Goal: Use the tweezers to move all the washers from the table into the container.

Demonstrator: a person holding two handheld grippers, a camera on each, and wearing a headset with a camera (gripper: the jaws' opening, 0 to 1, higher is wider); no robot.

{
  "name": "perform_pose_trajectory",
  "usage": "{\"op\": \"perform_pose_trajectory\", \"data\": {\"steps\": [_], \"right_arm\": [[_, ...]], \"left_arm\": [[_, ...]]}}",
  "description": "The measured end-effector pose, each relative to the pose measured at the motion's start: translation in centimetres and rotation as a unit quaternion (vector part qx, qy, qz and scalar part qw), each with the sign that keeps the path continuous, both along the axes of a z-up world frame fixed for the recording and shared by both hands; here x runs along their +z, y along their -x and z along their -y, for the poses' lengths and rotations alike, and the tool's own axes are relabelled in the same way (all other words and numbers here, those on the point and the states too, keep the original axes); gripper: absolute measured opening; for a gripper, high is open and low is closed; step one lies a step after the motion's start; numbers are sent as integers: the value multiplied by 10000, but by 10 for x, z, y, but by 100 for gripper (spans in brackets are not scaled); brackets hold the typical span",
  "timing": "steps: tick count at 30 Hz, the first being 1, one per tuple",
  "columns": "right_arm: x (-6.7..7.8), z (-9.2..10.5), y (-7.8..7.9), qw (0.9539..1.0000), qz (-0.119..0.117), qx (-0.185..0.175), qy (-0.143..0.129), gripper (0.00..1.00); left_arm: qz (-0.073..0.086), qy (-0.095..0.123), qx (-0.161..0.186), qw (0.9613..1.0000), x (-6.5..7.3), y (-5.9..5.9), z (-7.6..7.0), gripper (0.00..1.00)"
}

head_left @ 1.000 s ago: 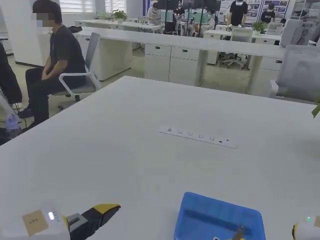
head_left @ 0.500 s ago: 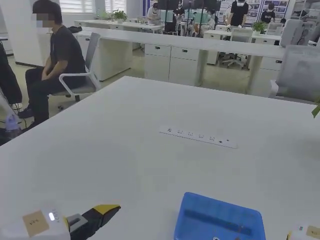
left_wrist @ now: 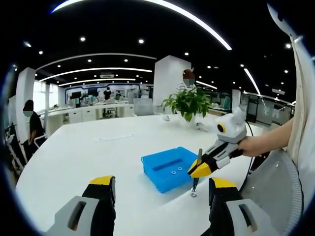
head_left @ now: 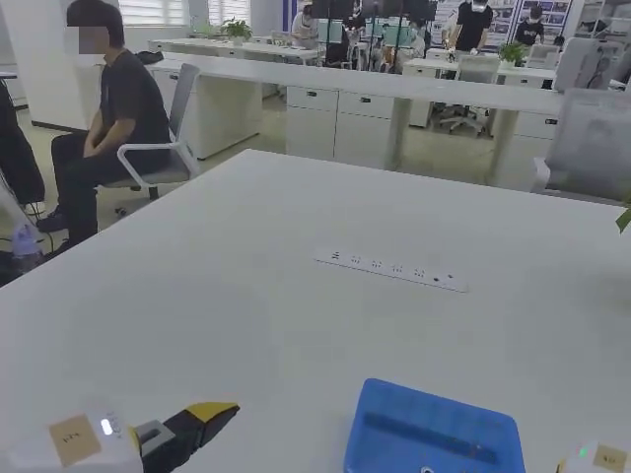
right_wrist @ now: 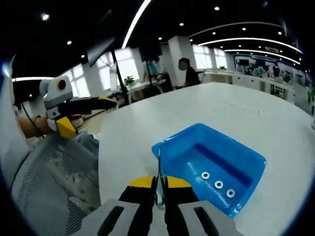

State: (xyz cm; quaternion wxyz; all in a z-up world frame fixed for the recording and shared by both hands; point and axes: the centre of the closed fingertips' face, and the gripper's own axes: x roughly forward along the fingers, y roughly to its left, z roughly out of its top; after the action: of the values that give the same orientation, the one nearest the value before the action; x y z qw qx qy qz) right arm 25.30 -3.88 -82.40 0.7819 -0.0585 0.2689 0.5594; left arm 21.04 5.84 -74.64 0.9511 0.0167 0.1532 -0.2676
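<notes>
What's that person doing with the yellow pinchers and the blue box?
A person works at a white table with a gripper in each hand. The right gripper is shut on thin metal tweezers, tips pointing down at the table beside the blue plastic container. Three small silver washers lie inside the container. The left gripper is open and holds nothing.

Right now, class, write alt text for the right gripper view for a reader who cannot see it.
The right gripper, jaws shut on tweezers, points at a blue container holding three washers on a white table.
</notes>
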Motion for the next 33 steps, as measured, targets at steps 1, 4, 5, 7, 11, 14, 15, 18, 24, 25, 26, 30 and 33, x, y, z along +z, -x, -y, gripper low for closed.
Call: {"op": "perform_pose_trajectory", "data": {"steps": [1, 4, 5, 7, 11, 14, 15, 18, 24, 25, 26, 30, 33], "right_arm": [[0, 0, 0, 10000, -16, -3, -10, 4], [1, 0, 1, 10000, -3, 2, -11, 4], [1, 0, 1, 10000, -2, 7, -11, 4], [0, -1, 1, 10000, 34, 29, 8, 4], [0, -1, 2, 9999, 86, 60, 37, 4], [0, -1, 0, 10000, 45, 26, 18, 4], [0, 0, 0, 10000, 54, 21, 29, 4], [0, 0, -1, 10000, 42, 19, 19, 4], [0, -1, 1, 10000, 24, 43, -12, 4], [1, -1, 2, 10000, -36, 31, -53, 4], [1, -2, 2, 10000, -52, 23, -68, 4], [0, -2, 3, 10000, 17, 47, -45, 4], [1, -4, 7, 9991, 339, 261, 60, 3]], "left_arm": [[-2, 4, 2, 10000, 0, 0, 0, 78], [-1, 4, 1, 10000, 0, 0, 0, 78], [-1, 9, -3, 10000, 0, 0, 0, 78], [-6, -11, 0, 10000, 0, 0, 0, 78], [-1, -4, 8, 10000, 0, 0, 0, 78], [5, 2, 9, 10000, 0, 0, 0, 78], [-5, -4, 9, 10000, 0, 0, 0, 78], [2, -2, 1, 10000, 0, 0, 0, 78], [-3, 13, -1, 10000, 0, 0, 0, 78], [-9, 8, -2, 10000, 0, 0, 0, 78], [-7, 4, -5, 10000, 0, 0, 0, 78], [-9, 6, -13, 10000, 0, 0, 1, 78], [0, 8, -16, 10000, 0, 0, 1, 78]]}}
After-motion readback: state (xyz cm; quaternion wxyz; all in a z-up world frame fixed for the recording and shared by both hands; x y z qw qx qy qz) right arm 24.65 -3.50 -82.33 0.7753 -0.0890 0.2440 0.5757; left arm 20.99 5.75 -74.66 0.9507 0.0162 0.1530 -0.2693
